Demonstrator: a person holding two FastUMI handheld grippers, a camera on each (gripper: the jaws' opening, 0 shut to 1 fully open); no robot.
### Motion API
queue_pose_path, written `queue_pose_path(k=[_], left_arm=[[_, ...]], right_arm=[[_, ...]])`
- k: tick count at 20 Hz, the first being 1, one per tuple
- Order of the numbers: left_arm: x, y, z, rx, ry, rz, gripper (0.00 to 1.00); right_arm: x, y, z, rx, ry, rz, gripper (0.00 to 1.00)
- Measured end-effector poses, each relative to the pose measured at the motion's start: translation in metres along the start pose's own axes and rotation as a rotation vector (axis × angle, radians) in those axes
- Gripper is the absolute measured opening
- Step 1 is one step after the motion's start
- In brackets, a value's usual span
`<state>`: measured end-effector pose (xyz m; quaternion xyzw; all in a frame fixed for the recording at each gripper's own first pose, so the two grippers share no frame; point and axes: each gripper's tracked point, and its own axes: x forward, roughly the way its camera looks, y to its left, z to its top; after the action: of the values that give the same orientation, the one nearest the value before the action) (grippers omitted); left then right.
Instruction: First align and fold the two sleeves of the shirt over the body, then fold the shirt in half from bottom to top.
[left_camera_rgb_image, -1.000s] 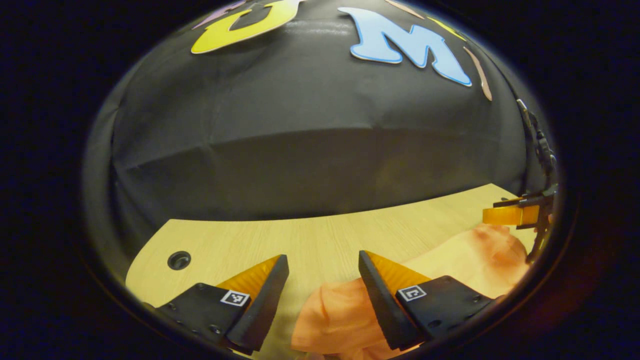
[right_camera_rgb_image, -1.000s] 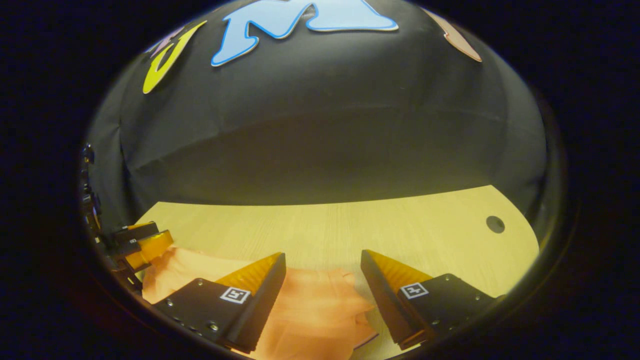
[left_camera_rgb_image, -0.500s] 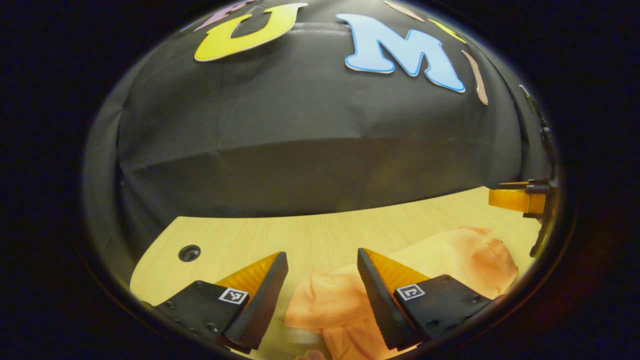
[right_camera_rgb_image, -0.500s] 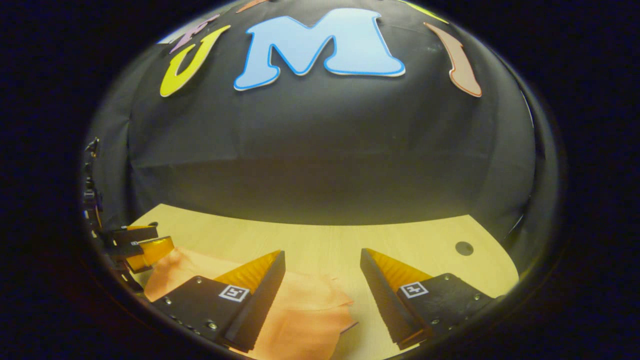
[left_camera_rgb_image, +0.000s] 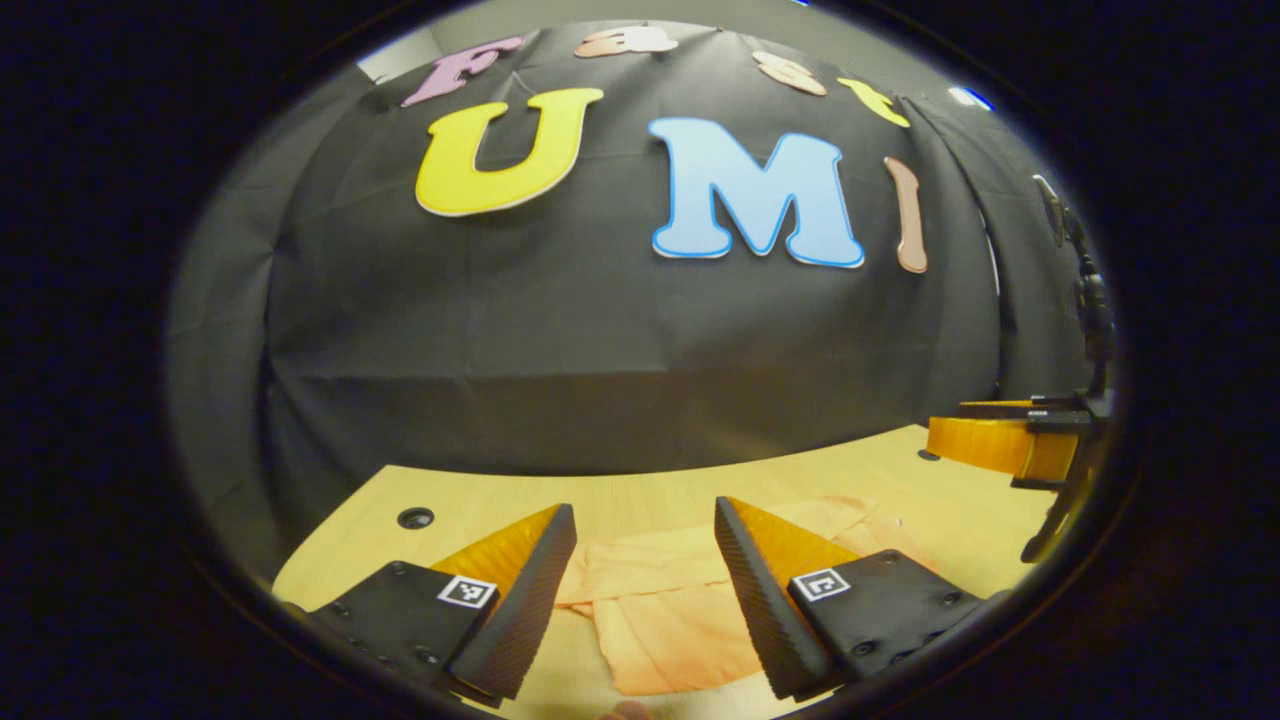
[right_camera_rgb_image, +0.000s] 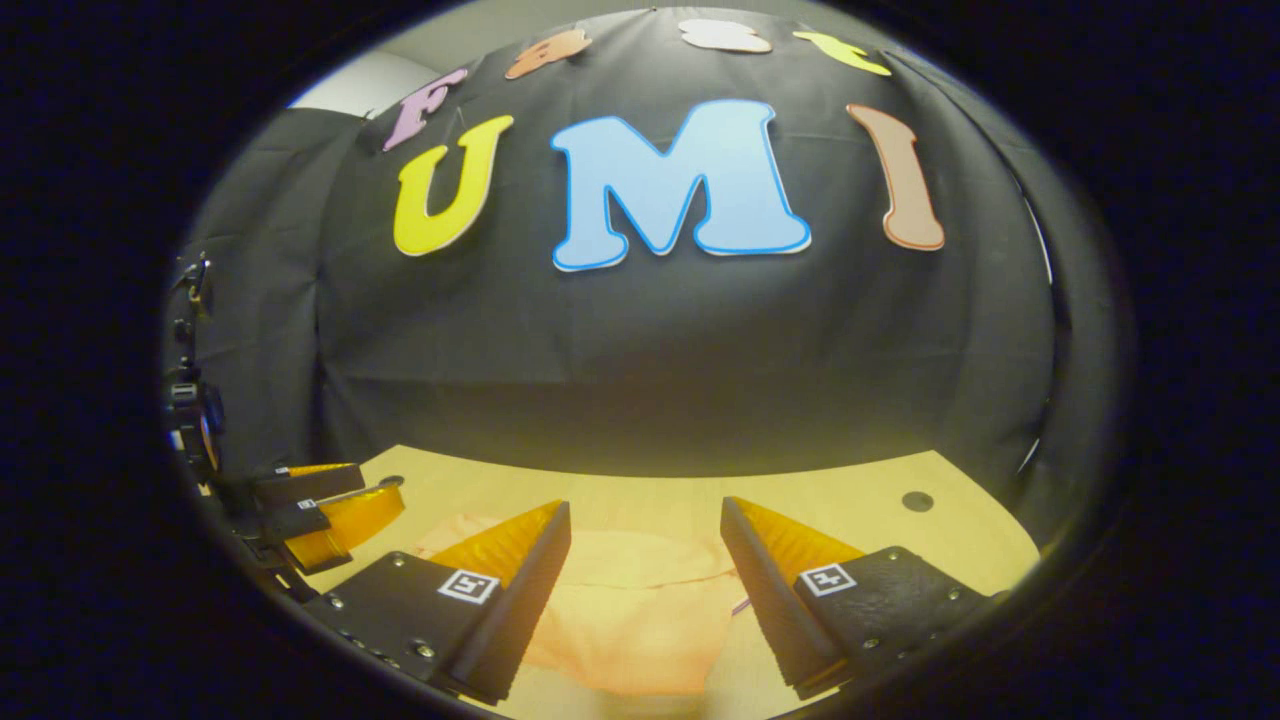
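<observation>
**Both grippers clear of the folded shirt**

The shirt (left_camera_rgb_image: 670, 610) lay flat on the table (left_camera_rgb_image: 480, 500), toward 6 o'clock in both views. The left gripper (left_camera_rgb_image: 640, 585) and right gripper (right_camera_rgb_image: 645, 580) hovered above it, fingers spread and empty, presumably so the cloth lay undisturbed.

In front of you lies a pale wood-grain tabletop (left_camera_rgb_image: 660, 490) with a curved far edge that meets the black cloth wall (left_camera_rgb_image: 600, 340) of the booth. In the left gripper view you see a small round dark hole (left_camera_rgb_image: 414, 518) in the tabletop, near its far left corner. In the right gripper view you see the tabletop (right_camera_rgb_image: 850, 490) again, with a round dark hole (right_camera_rgb_image: 916, 501) toward its far right. The cloth wall (right_camera_rgb_image: 650, 350) hangs in soft creases, and above its upper edge you can make out a strip of light plain wall (right_camera_rgb_image: 350, 85).
</observation>
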<state>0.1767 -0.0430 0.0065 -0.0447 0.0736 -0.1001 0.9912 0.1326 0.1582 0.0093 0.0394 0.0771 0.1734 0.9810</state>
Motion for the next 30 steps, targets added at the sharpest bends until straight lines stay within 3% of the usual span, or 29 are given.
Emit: queue_pose_path(k=[7, 8, 16, 17, 18, 20, 21, 24, 30], left_arm=[[-0.122, -0.066, 0.047, 0.088, -0.152, -0.063, 0.92], [-0.139, -0.075, 0.049, 0.088, -0.16, -0.072, 0.96], [-0.231, -0.11, 0.04, 0.086, -0.189, -0.063, 0.96], [-0.24, -0.112, 0.04, 0.082, -0.195, -0.058, 0.96], [-0.249, -0.114, 0.038, 0.079, -0.198, -0.055, 0.87], [-0.262, -0.116, 0.035, 0.075, -0.202, -0.045, 0.92], [-0.267, -0.118, 0.033, 0.075, -0.203, -0.039, 0.87], [-0.276, -0.123, 0.024, 0.074, -0.199, -0.035, 0.96], [-0.269, -0.133, 0.02, 0.072, -0.188, -0.027, 0.92]], right_arm=[[-0.101, 0.018, 0.011, -0.051, -0.099, -0.017, 0.94], [-0.116, 0.02, 0.013, -0.049, -0.113, -0.02, 0.94], [-0.209, 0.019, 0.007, -0.045, -0.158, -0.043, 0.93], [-0.215, 0.019, 0.006, -0.044, -0.161, -0.039, 0.93], [-0.222, 0.018, 0.005, -0.042, -0.163, -0.038, 0.93], [-0.233, 0.017, 0.003, -0.036, -0.17, -0.035, 0.93], [-0.238, 0.018, 0.001, -0.034, -0.17, -0.03, 0.93], [-0.246, 0.015, -0.004, -0.037, -0.165, -0.025, 0.93], [-0.243, 0.007, -0.009, -0.026, -0.157, -0.017, 0.93]])
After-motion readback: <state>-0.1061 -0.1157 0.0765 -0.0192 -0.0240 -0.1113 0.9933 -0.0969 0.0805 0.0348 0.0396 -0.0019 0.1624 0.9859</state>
